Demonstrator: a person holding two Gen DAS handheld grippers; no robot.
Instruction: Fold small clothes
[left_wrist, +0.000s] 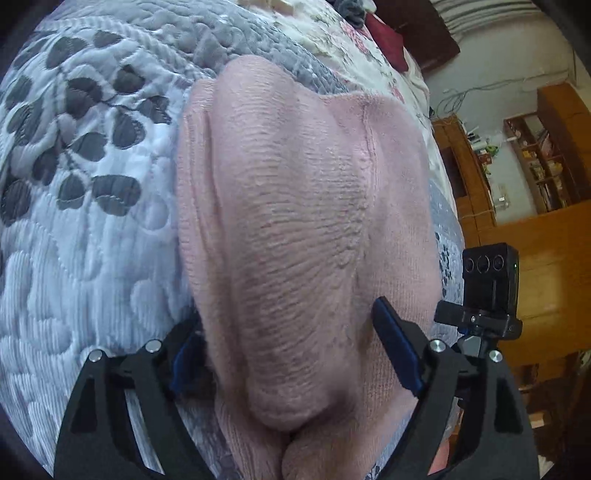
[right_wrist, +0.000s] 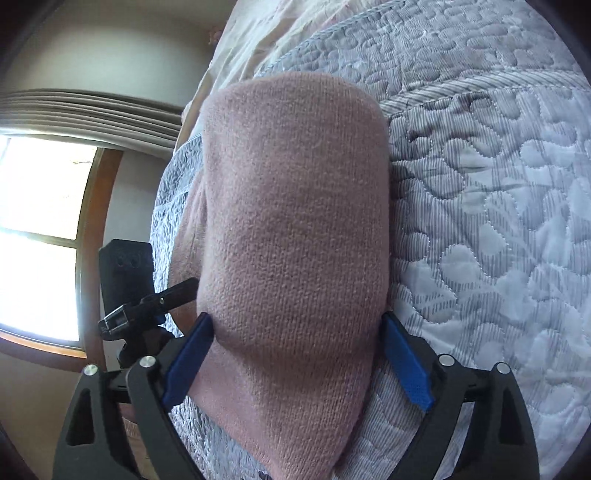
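**A:** Left wrist view: how is the left gripper (left_wrist: 291, 354) set, and where is the pink knitted garment (left_wrist: 295, 206)?

**B:** The garment is draped over the quilted bedspread (left_wrist: 81, 206), and a thick fold of it is bunched between the jaws. The blue pads (left_wrist: 397, 350) are spread wide; whether the knit is actually pinched cannot be told, since one pad is half hidden by the fabric.

**A:** And in the right wrist view?

**B:** The right gripper (right_wrist: 295, 362) is likewise spread, with a broad band of the same garment (right_wrist: 291, 221) lying between its blue pads (right_wrist: 404, 365). Both pads appear to touch the edges of the knit, but a firm hold is not shown.

**A:** What could go wrong?

**B:** The knit is judged soft and stretchy, so it could be dropped if it is lifted with so loose a hold. A thick bunch may be creased unevenly, and the fold could be spoiled. The bedspread beneath could also be caught by a pad.

**A:** What else is around the garment?

**B:** Beyond it, a floral sheet (left_wrist: 369, 48) and a dark red cloth (left_wrist: 388, 40) are seen; to one side, wooden shelving (left_wrist: 539, 162). On its other side, a window (right_wrist: 40, 236) is seen. Nothing is seen to obstruct the fold.
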